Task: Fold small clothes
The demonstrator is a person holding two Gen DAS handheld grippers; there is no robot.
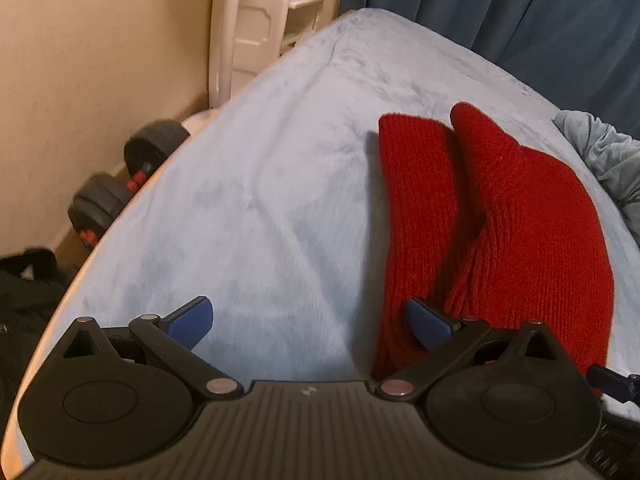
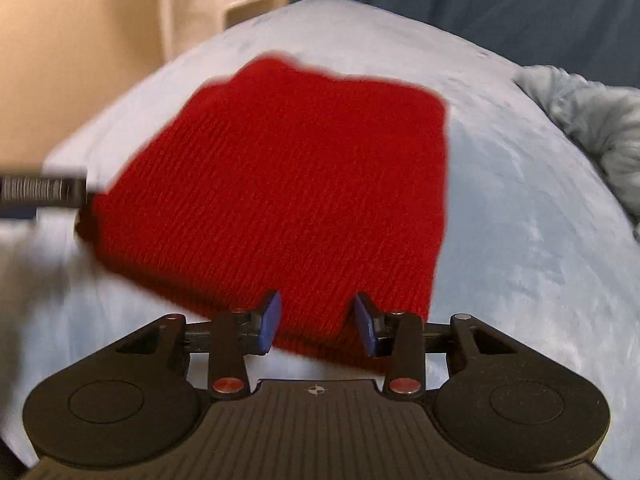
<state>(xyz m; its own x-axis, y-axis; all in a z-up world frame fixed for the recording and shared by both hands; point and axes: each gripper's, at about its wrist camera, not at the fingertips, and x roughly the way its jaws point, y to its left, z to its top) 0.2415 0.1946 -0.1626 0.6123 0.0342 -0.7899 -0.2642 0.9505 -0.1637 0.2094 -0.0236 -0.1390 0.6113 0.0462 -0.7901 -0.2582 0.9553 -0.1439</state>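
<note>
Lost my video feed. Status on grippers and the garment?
Left gripper open, empty. Right gripper jaws apart, nothing pinched. Red knit garment folded on the blue blanket. Nothing in the way.

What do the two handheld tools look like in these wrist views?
Both match: the left tool and right tool have black ribbed bodies with two round black discs, black link arms on silver or reddish pivot pins, a small crosshair mark at centre, and blue pads on the fingers. No sleeves or cables show.

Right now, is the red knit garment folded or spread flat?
Folded: the red knit garment lies doubled on the blue blanket, one layer overlapping the other.
</note>
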